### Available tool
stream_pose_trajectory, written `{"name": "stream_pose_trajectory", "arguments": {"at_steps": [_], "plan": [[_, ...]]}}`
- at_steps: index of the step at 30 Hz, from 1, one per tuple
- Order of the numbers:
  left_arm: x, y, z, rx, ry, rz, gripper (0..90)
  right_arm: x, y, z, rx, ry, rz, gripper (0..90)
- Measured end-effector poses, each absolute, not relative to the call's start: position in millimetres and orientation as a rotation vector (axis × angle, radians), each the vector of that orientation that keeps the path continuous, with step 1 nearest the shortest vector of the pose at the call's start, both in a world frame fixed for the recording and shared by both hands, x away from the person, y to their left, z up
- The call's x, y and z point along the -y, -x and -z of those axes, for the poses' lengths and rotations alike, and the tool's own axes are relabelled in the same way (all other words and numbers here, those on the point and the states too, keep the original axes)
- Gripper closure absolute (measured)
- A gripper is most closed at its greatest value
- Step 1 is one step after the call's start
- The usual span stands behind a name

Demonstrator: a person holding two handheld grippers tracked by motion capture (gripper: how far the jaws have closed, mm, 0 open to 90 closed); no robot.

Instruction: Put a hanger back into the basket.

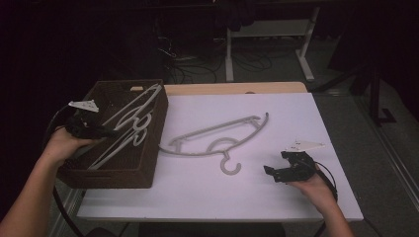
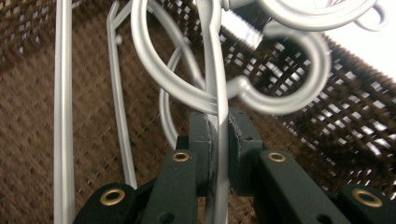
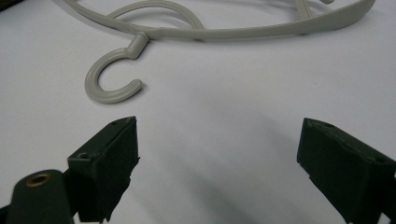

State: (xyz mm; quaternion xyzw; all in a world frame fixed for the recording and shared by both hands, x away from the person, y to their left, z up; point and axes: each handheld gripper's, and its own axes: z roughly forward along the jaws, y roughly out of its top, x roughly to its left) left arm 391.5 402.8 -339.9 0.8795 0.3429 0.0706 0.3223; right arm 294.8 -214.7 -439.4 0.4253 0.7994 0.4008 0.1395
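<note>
— Where is your left gripper (image 1: 101, 131)?

— Over the brown wicker basket (image 1: 148, 170), its jaws clamped on the bar of a grey hanger (image 2: 219, 70) whose long axis runs diagonally from near-left to the far-right corner.

— And your right gripper (image 3: 217, 154)?

— Jaws spread wide, on the white table (image 1: 296, 113), nothing between them. A second hanger (image 1: 217, 136) lies just beyond, hook toward you.

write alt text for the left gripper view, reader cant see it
The left gripper is shut on a thin bar of a grey plastic hanger, whose round hook curls just beyond the pads. Behind it lie more grey hanger bars against the dark woven basket.
</note>
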Motion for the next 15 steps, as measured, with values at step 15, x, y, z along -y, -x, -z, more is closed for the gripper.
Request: {"name": "stream_pose_trajectory", "arguments": {"at_steps": [15], "plan": [[-417, -390, 347, -0.934, -2.217, -0.171, 81.8, 214, -296, 440, -2.307, -1.235, -1.158, 12.2]]}}
